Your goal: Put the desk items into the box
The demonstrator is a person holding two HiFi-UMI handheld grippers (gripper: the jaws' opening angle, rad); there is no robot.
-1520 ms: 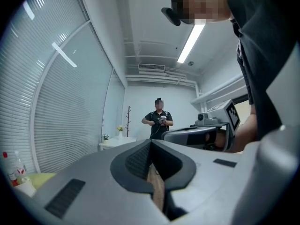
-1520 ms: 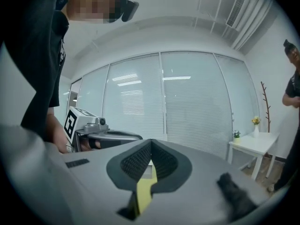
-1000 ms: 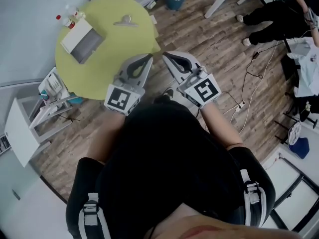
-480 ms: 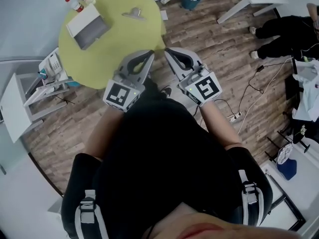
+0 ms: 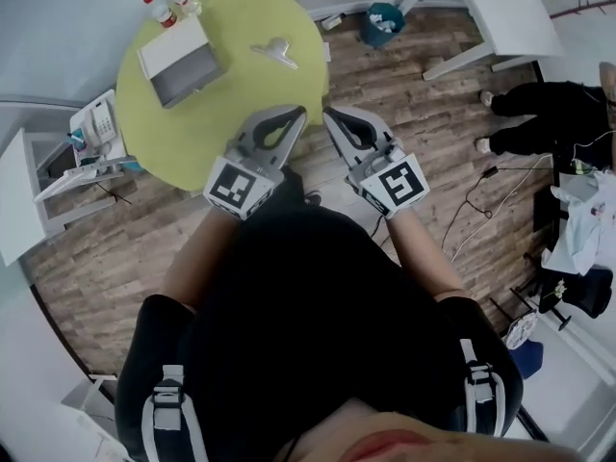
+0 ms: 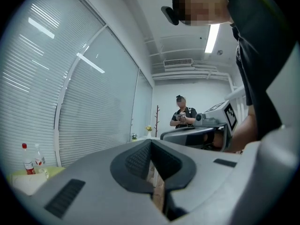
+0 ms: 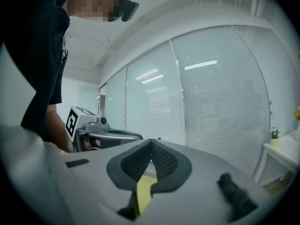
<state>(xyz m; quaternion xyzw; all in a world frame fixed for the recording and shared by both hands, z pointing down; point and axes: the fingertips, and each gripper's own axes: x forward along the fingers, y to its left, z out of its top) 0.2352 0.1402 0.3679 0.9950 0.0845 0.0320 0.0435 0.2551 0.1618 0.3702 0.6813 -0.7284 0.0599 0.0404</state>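
Observation:
A white and grey open box [image 5: 175, 62] stands at the far left of the round yellow-green table [image 5: 231, 114]. Two small bottles [image 5: 169, 2] stand behind it, and a metal binder clip [image 5: 274, 52] lies to its right. My left gripper [image 5: 295, 115] and right gripper [image 5: 331, 116] hang side by side over the table's near edge, well short of the box. Both are shut with nothing between the jaws. The pads meet at the tip in the left gripper view [image 6: 151, 142] and in the right gripper view [image 7: 151, 142].
A teal waste bin [image 5: 385, 22] sits on the wood floor beyond the table, beside a white table [image 5: 500, 12]. A low white shelf with a phone [image 5: 96, 123] stands at the left. A seated person [image 5: 539, 118] and cables [image 5: 472, 200] are at the right.
The head view has swung, so the bottles and the far table edge now show fully. Both grippers stay shut, side by side at the table's near edge.

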